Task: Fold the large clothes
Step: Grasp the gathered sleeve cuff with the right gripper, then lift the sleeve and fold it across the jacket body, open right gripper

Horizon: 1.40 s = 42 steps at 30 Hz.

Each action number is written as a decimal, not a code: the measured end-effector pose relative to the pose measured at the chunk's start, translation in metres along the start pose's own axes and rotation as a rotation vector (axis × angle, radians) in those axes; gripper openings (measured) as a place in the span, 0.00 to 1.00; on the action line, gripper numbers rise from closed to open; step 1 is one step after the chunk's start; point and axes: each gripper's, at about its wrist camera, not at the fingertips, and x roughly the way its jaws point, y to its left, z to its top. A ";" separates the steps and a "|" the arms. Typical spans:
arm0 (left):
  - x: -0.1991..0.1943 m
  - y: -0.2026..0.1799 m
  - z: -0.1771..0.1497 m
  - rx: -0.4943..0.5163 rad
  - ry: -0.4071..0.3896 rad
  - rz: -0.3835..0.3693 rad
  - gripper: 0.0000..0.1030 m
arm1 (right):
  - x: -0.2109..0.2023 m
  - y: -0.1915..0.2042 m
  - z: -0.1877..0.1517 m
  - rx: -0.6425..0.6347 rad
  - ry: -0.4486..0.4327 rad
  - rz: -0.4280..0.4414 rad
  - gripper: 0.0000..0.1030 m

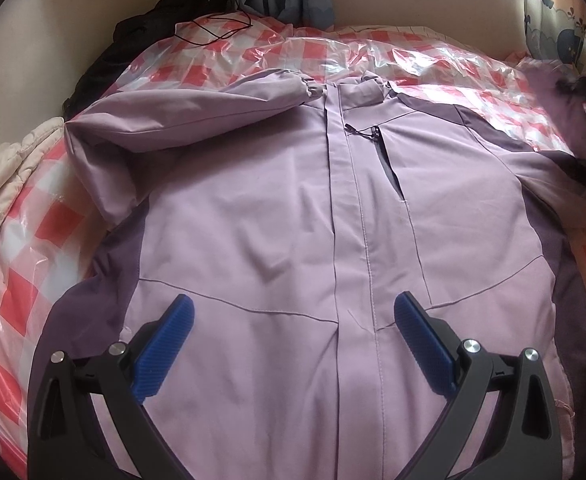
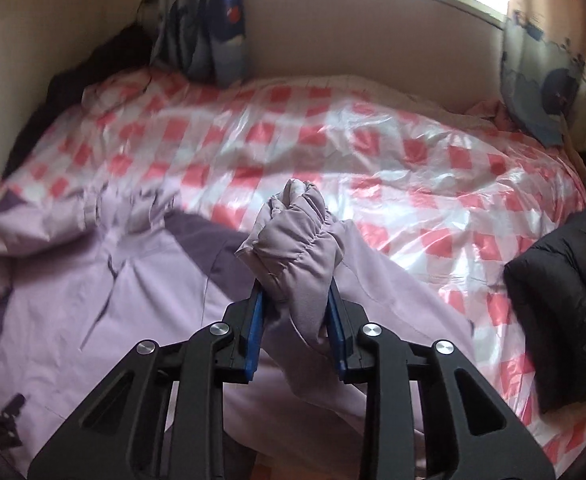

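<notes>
The right gripper (image 2: 295, 300) clenches the lilac jacket's (image 1: 293, 208) elastic sleeve cuff (image 2: 293, 240), bunched between its blue pads. The left gripper (image 1: 293, 320) hangs released, fingers spread above the jacket's front placket.

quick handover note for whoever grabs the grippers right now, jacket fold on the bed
Right gripper: shut on the cuff of one sleeve, lifted off the bed.
Left gripper: open, empty, over the lower front of the lilac jacket.
Jacket lies front up, zipped, on the checked plastic cover.
Done: other sleeve already folded across the chest.
Left: lay the held sleeve across the front, then fold the body, probably hem toward collar.
</notes>
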 end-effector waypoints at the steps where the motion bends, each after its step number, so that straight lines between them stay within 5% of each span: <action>1: 0.000 0.001 0.000 -0.004 0.000 -0.001 0.93 | -0.016 -0.022 0.005 0.064 -0.045 0.015 0.26; 6: 0.004 0.002 -0.001 -0.017 0.013 -0.006 0.93 | -0.086 -0.159 -0.020 0.507 -0.255 0.047 0.26; 9: 0.008 0.002 -0.001 -0.016 0.024 -0.008 0.93 | -0.093 -0.221 -0.063 0.694 -0.251 0.034 0.33; 10: 0.008 0.001 -0.002 -0.016 0.026 -0.008 0.93 | -0.091 -0.237 -0.082 0.749 -0.225 0.023 0.38; 12: 0.008 0.002 -0.002 -0.016 0.025 -0.008 0.93 | -0.086 -0.255 -0.111 0.826 -0.203 0.050 0.71; 15: 0.009 0.002 -0.002 -0.018 0.027 -0.004 0.93 | -0.073 -0.265 -0.147 0.910 -0.183 0.090 0.89; 20: 0.014 0.004 -0.002 -0.022 0.041 -0.009 0.93 | -0.041 -0.271 -0.173 0.979 -0.136 0.138 0.89; 22: 0.014 0.003 -0.002 -0.018 0.035 -0.003 0.93 | -0.022 -0.274 -0.170 0.978 -0.126 0.170 0.49; 23: 0.013 0.004 -0.002 -0.019 0.030 -0.001 0.93 | -0.018 -0.270 -0.160 0.937 -0.108 0.115 0.11; 30: -0.005 0.007 0.001 -0.047 -0.074 0.013 0.93 | -0.089 -0.229 -0.033 0.529 -0.428 0.104 0.09; 33: -0.010 0.009 0.004 -0.048 -0.107 0.038 0.93 | -0.076 -0.242 -0.021 0.488 -0.436 0.065 0.10; 36: -0.011 0.008 0.013 -0.012 -0.118 0.115 0.93 | -0.019 -0.274 -0.042 0.643 -0.237 0.026 0.17; 39: -0.013 0.001 0.035 0.118 -0.156 0.208 0.93 | 0.009 -0.296 -0.106 0.857 -0.070 0.033 0.28; 42: -0.003 -0.008 0.069 0.323 -0.255 0.367 0.93 | -0.017 -0.288 -0.165 0.934 -0.078 0.074 0.50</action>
